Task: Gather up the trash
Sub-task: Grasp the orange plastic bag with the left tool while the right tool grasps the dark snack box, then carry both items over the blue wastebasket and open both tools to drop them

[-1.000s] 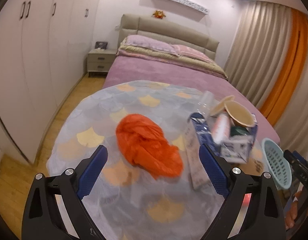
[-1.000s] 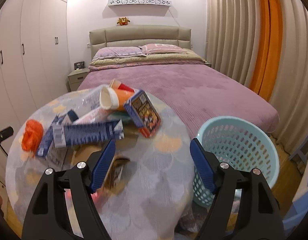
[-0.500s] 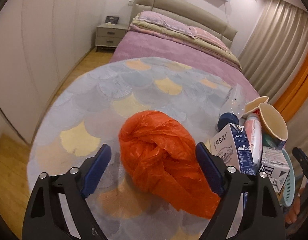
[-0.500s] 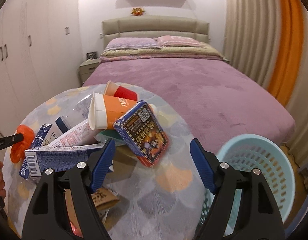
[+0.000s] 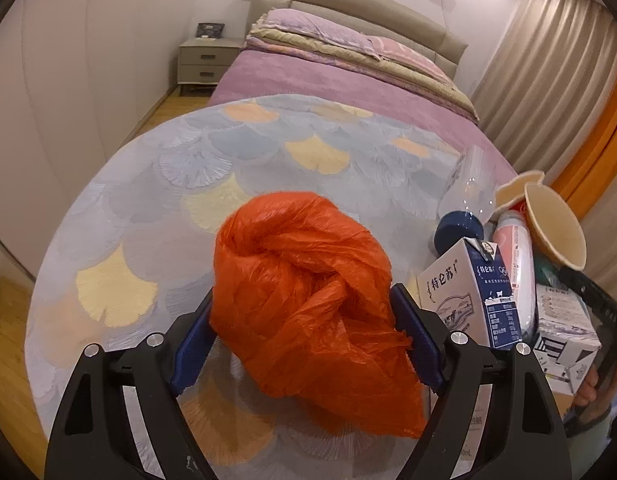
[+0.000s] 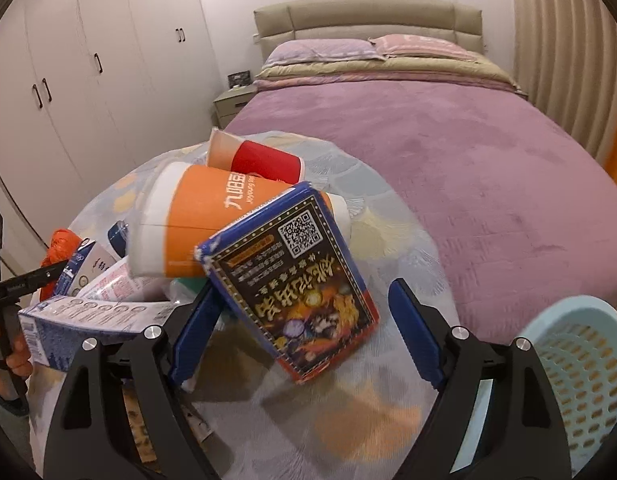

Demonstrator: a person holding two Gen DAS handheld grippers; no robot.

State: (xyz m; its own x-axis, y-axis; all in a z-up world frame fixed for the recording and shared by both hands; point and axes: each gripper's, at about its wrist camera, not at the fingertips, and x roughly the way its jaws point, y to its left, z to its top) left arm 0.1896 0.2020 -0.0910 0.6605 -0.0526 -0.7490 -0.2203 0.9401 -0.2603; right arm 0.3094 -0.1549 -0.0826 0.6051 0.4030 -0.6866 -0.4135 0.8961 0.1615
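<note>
A crumpled orange plastic bag [image 5: 292,264] lies on the round table [image 5: 188,160]. My left gripper [image 5: 302,300] straddles it, the blue pads just at its sides without squeezing. In the right wrist view a blue snack box [image 6: 292,280] leans on an orange paper cup [image 6: 212,224] in the trash pile. My right gripper [image 6: 301,288] is around that box and its jaws are opening. The left pad is close to the box's edge and the right pad stands well off it. A light blue basket [image 6: 580,368] stands beside the table at the lower right.
The pile also holds a red cup [image 6: 264,164], a blue-and-white milk carton [image 5: 464,300], a clear bottle [image 5: 468,188] and other cartons. A purple bed [image 6: 468,160] lies beyond the table, with white wardrobes on the left. A hand [image 6: 12,356] holds the left gripper's handle.
The left gripper came forward and down until the orange bag sat between its jaws. The right gripper swung closer to the pile, bringing the blue box between its jaws, which widened.
</note>
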